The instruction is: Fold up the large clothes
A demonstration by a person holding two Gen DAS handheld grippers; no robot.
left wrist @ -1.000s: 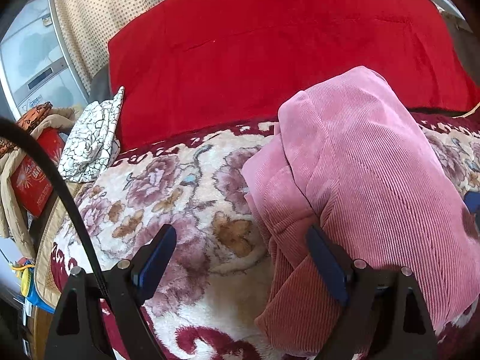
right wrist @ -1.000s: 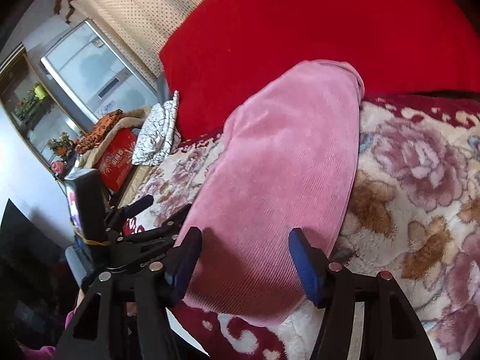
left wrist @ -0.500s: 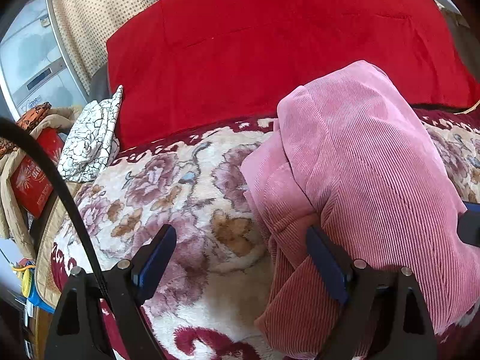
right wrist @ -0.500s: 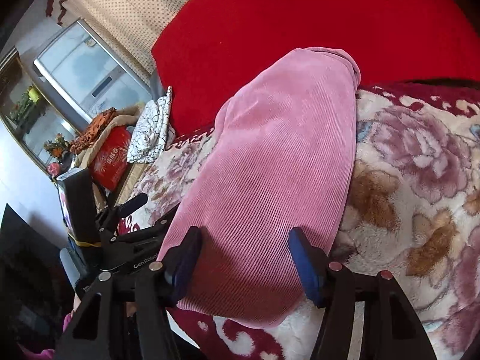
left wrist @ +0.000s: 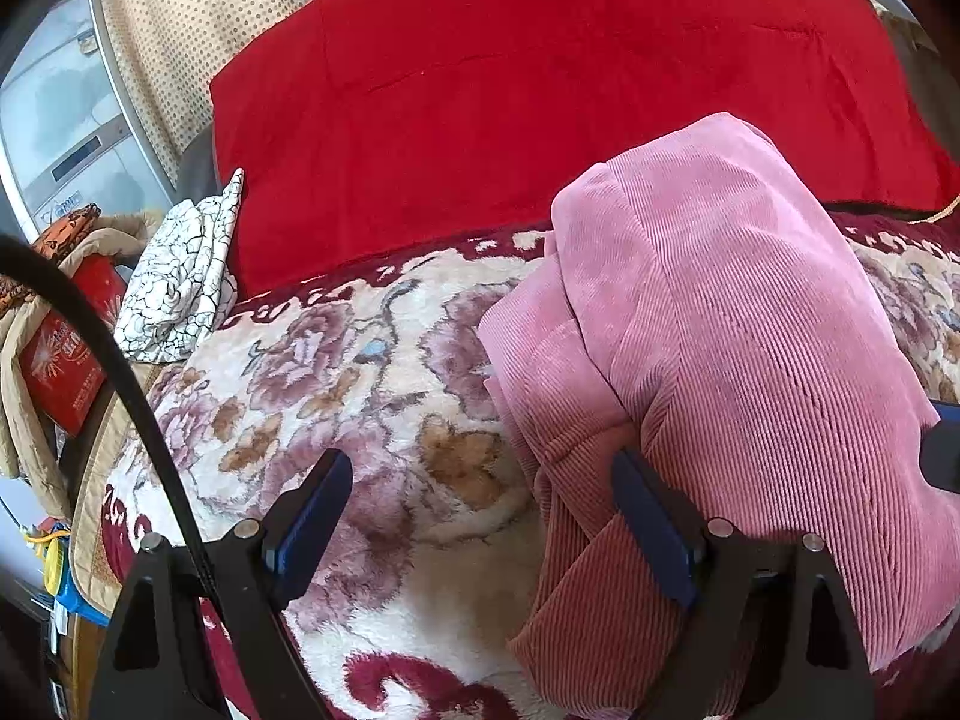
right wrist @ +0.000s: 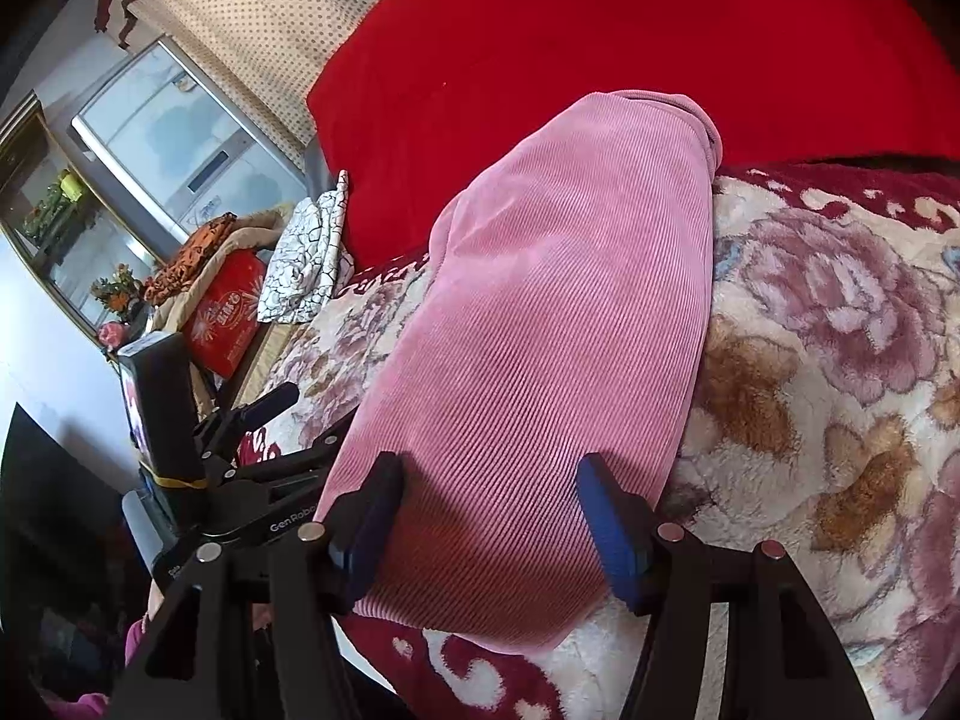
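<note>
Since the pink ribbed corduroy garment [right wrist: 558,324] lies folded on the floral plush blanket [right wrist: 840,360], its long axis running from my grippers toward the red quilt [left wrist: 540,72], I judge both can reach its near end. My right gripper [right wrist: 489,516] is spread, straddling that end without pinching. My left gripper [left wrist: 480,516] is spread too, one finger [left wrist: 651,525] touching the garment's left edge.

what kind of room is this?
Likely a home bedroom: a floral plush blanket spread like a bed cover, a big red quilt behind it, and dotted curtains next to a fridge-like appliance.
</note>
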